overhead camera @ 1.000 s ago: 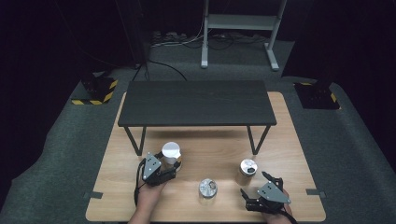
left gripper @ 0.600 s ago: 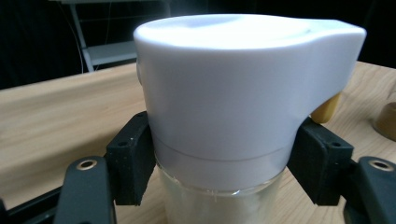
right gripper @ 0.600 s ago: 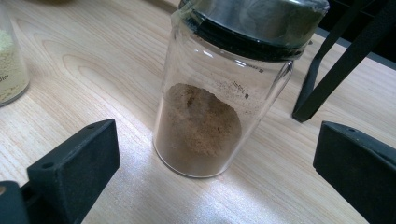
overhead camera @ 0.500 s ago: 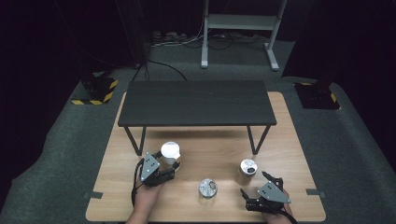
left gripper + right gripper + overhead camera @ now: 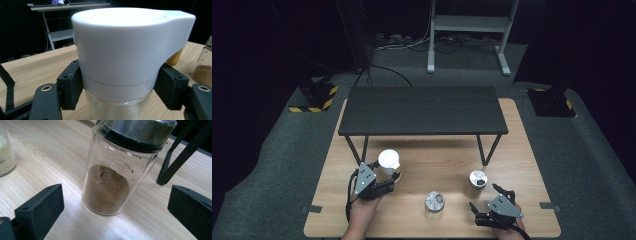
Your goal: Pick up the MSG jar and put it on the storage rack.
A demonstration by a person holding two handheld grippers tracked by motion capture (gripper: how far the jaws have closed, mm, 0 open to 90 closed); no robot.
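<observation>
A glass jar with a white spouted lid (image 5: 388, 161) stands at the front left of the wooden table (image 5: 522, 150). My left gripper (image 5: 388, 176) is shut on it. In the left gripper view both pads (image 5: 71, 83) press the jar (image 5: 120, 50) just under the lid, with my left gripper (image 5: 117, 90) around the glass. A metal-lidded jar of brown powder (image 5: 478, 179) stands at the front right. My right gripper (image 5: 484, 197) is open just in front of it. In the right gripper view that jar (image 5: 117, 177) stands between the wide-apart jaws of my right gripper (image 5: 115, 207), touching neither.
A third metal-lidded jar (image 5: 434, 201) stands between the two hands near the front edge; it holds yellowish powder (image 5: 5, 157). A low dark shelf (image 5: 422, 110) on thin black legs (image 5: 175, 157) spans the back of the table. A yellow object (image 5: 175, 58) peeks from behind the white lid.
The white-lidded jar and my left gripper have shifted slightly left together. The right gripper has stayed where it was.
</observation>
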